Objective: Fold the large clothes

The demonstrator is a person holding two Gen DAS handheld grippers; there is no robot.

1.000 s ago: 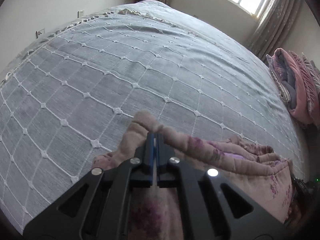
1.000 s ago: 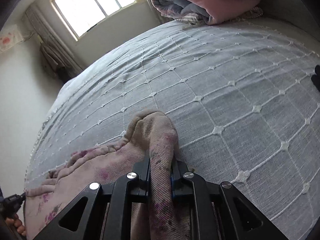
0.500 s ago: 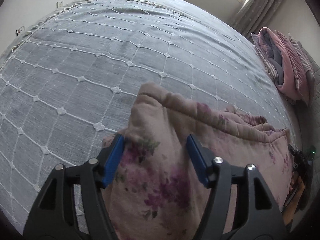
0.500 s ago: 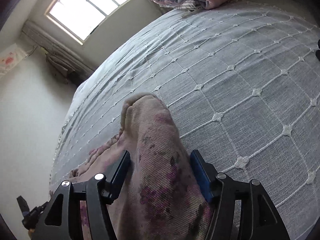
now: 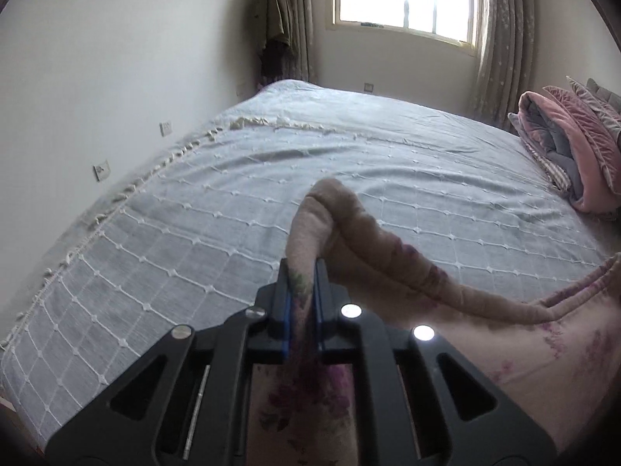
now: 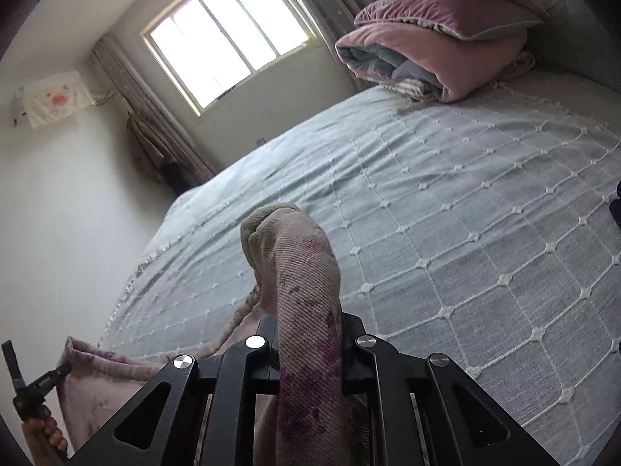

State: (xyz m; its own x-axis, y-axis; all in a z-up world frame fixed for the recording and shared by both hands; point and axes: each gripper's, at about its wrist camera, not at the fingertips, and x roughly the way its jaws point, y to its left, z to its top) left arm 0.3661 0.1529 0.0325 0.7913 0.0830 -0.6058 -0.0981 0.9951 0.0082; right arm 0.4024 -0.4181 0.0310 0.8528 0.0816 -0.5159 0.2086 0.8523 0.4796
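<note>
A large pale pink garment with purple flower print (image 5: 392, 260) hangs between my two grippers above the bed. My left gripper (image 5: 302, 272) is shut on one corner of it, and the fabric bulges out past the fingertips. My right gripper (image 6: 308, 320) is shut on another corner of the same garment (image 6: 299, 256). The cloth's edge sags between them. In the right wrist view the left gripper shows small at the lower left (image 6: 39, 382), gripping the far corner.
A grey-blue bedspread with white diamond stitching (image 5: 240, 202) covers the bed (image 6: 465, 202). Folded pink and grey quilts and pillows (image 6: 434, 42) are stacked at the bed's head (image 5: 570, 147). A wall runs along the left side, a window with curtains at the far end.
Half a second ago both grippers were open over the garment lying on the bed. Both have now shut on its corners and lifted it, tilting the views up towards the window.
</note>
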